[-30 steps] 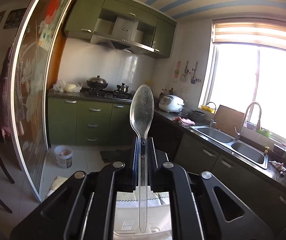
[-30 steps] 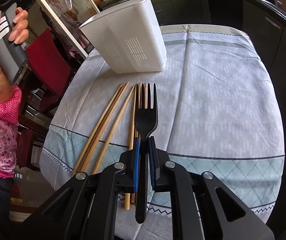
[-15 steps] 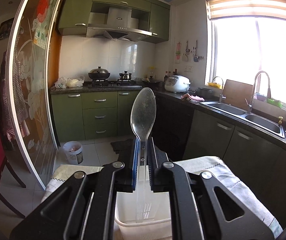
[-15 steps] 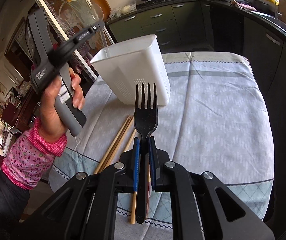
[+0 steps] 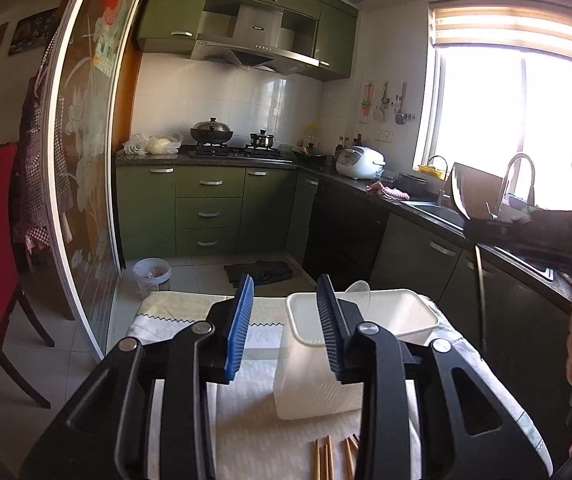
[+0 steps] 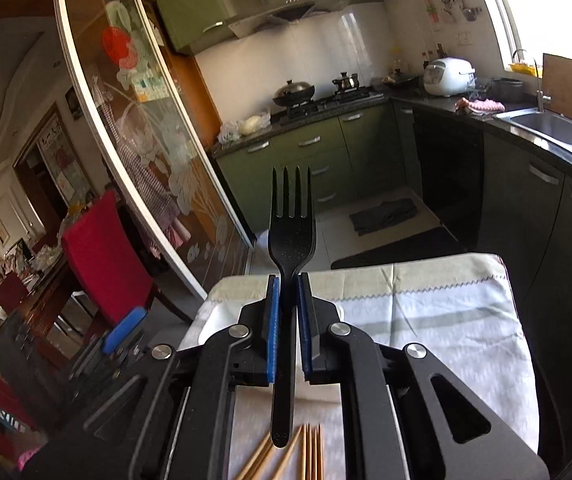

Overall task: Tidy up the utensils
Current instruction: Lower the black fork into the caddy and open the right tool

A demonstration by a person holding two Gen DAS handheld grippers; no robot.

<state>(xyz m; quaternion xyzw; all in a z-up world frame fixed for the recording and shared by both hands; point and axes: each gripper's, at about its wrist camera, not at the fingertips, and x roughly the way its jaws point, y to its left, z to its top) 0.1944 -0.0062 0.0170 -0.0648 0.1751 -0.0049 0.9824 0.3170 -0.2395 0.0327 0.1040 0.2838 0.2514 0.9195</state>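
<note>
Our left gripper (image 5: 286, 328) stands with its blue pads wide apart and nothing between them; half a second ago those same pads pinched the clear plastic spoon (image 5: 360, 294). The spoon now leans inside the white utensil holder (image 5: 406, 322), its bowl showing over the rim just beyond our right-hand fingertip. The first utensil, we judge, is delivered, and this hand is free for another.

Our right gripper (image 6: 286, 308) is clamped on the black fork (image 6: 291, 240), handle running down between the pads, tines pointing up past the fingertips. In the left view the fork (image 5: 480, 264) hangs beyond and to the right of our open fingers, above the holder's far side, so it looks to be next in.

The wooden chopsticks (image 5: 332, 458) lie on the tablecloth (image 5: 246, 420) below and behind the left fingertips, untouched, the main work left.
</note>
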